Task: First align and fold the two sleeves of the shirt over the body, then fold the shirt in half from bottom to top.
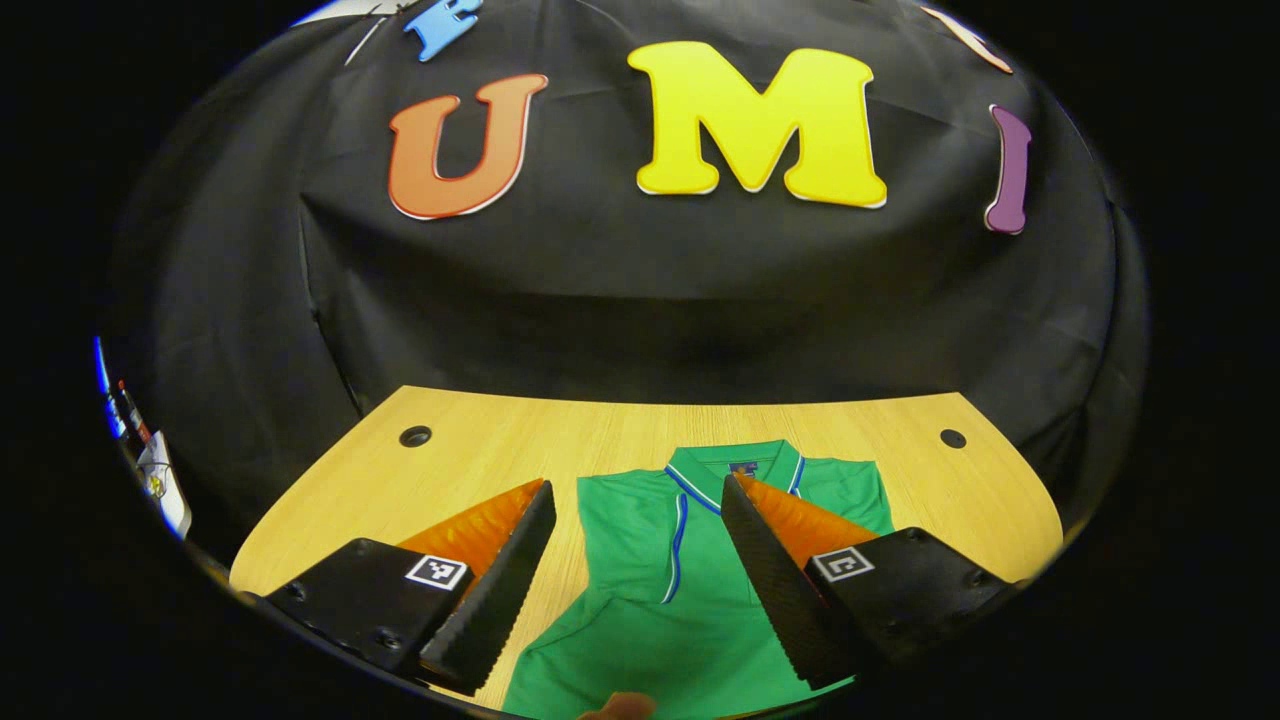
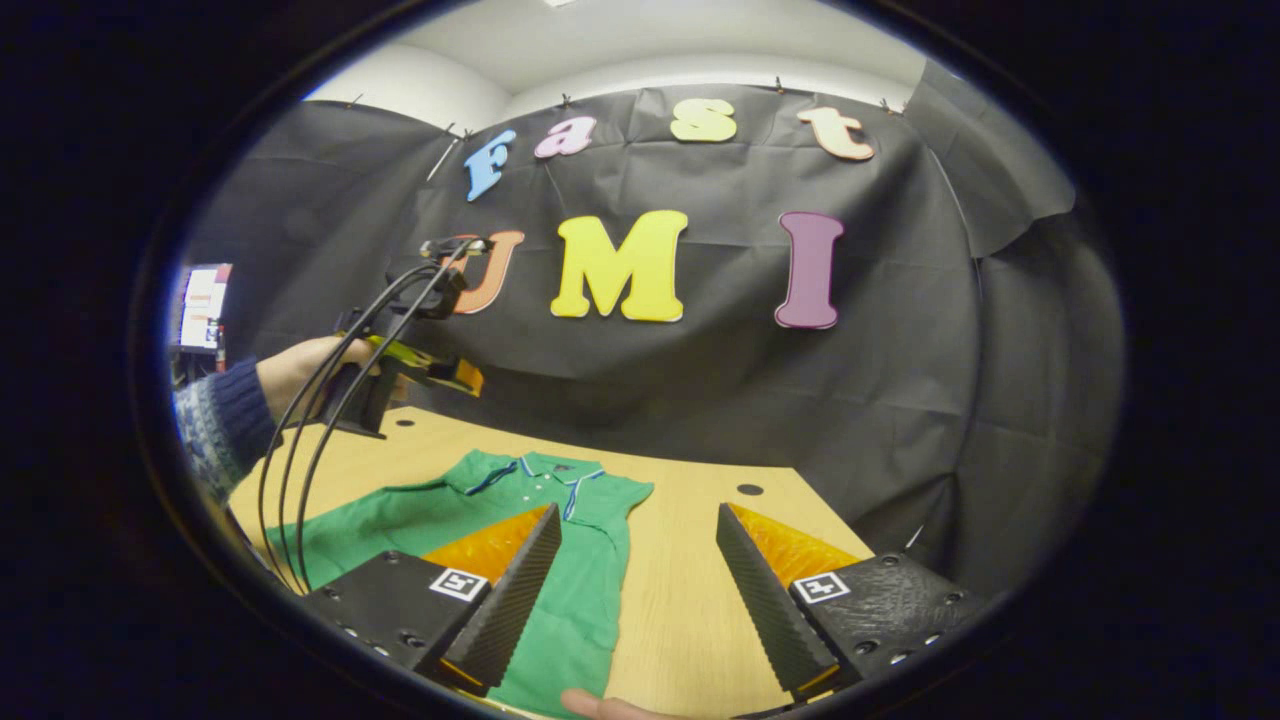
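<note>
Below left gripper point(image 1: 638, 500): shirt point(image 1: 640, 600).

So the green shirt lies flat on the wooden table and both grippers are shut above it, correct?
Not quite: both grippers are open. The left gripper in the left gripper view and the right gripper in the right gripper view have their fingers apart above the green shirt on the wooden table.

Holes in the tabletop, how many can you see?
2. One hole sits near the table's back left corner, the other hole near its back right, both beyond the green shirt. The shirt may hide more.
</note>
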